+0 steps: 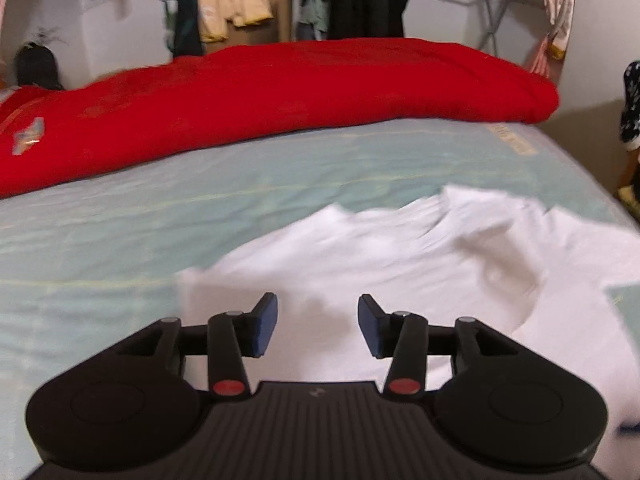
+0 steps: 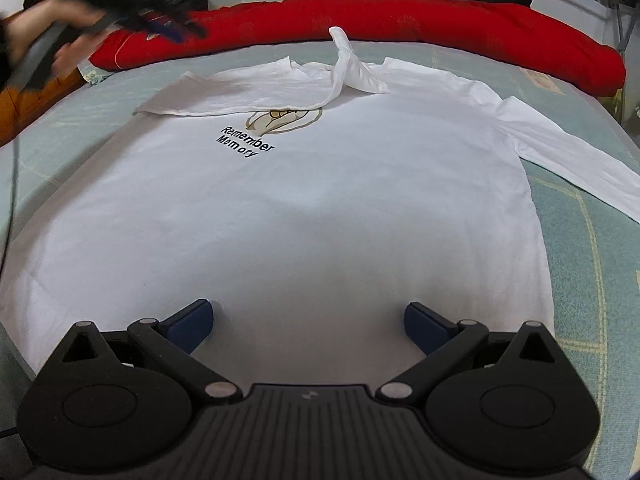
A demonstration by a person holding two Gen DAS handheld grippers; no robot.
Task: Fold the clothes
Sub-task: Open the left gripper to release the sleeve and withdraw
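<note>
A white long-sleeved shirt point(image 2: 320, 200) printed "Remember Memory" lies flat on the bed, collar at the far end. One sleeve point(image 2: 240, 96) is folded across the chest, and its cuff point(image 2: 340, 40) sticks up near the collar. The other sleeve point(image 2: 560, 152) stretches out to the right. My right gripper point(image 2: 308, 320) hovers over the hem, open wide and empty. In the left wrist view my left gripper point(image 1: 318, 320) is open over the shirt's edge point(image 1: 400, 260) with nothing between its blue pads. In the right wrist view the left gripper point(image 2: 168, 28) is a blur at the far left.
A red duvet point(image 1: 280, 92) lies bunched along the far side of the bed point(image 2: 440, 20). The pale green sheet point(image 1: 120, 220) shows left and right of the shirt. A person's hand point(image 2: 24, 36) is at the far left. Clothes hang on racks behind the bed.
</note>
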